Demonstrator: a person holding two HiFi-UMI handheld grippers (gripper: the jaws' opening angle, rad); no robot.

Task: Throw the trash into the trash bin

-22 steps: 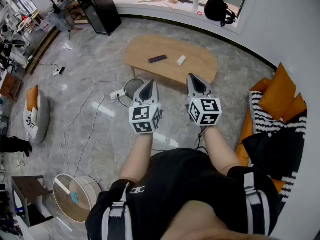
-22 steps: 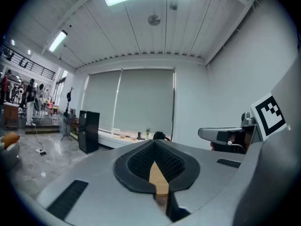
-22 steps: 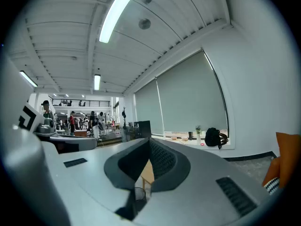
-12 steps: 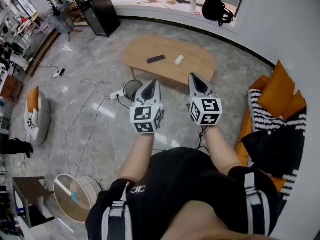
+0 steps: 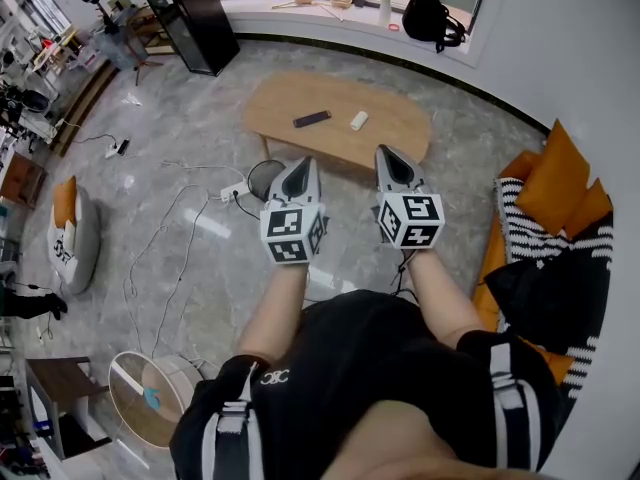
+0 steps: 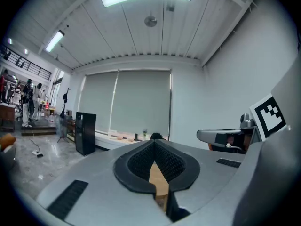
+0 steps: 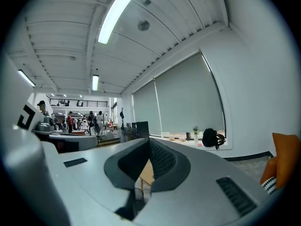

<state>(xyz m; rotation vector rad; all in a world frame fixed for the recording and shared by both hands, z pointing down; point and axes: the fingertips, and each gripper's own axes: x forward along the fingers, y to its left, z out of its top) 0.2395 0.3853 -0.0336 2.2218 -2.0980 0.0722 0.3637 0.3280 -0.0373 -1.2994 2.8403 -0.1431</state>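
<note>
In the head view, a wooden coffee table (image 5: 400, 133) stands ahead with a small white object (image 5: 359, 120) and a black remote (image 5: 312, 119) on it. A dark round trash bin (image 5: 262, 176) stands on the floor in front of the table, partly hidden by my left gripper (image 5: 302, 166). My right gripper (image 5: 393, 156) is level beside it, over the table's near edge. Both are shut with nothing between the jaws. In the left gripper view, my left gripper (image 6: 154, 147) shows table wood through its slit. Below my right gripper (image 7: 149, 147), the bin (image 7: 136, 193) shows.
A black cabinet (image 5: 195, 18) stands at the back left and a black backpack (image 5: 434, 18) sits on the window ledge. A sofa with orange cushions (image 5: 565, 183) is on the right. Cables and a power strip (image 5: 235, 188) lie on the floor; a fan (image 5: 150, 393) stands nearby.
</note>
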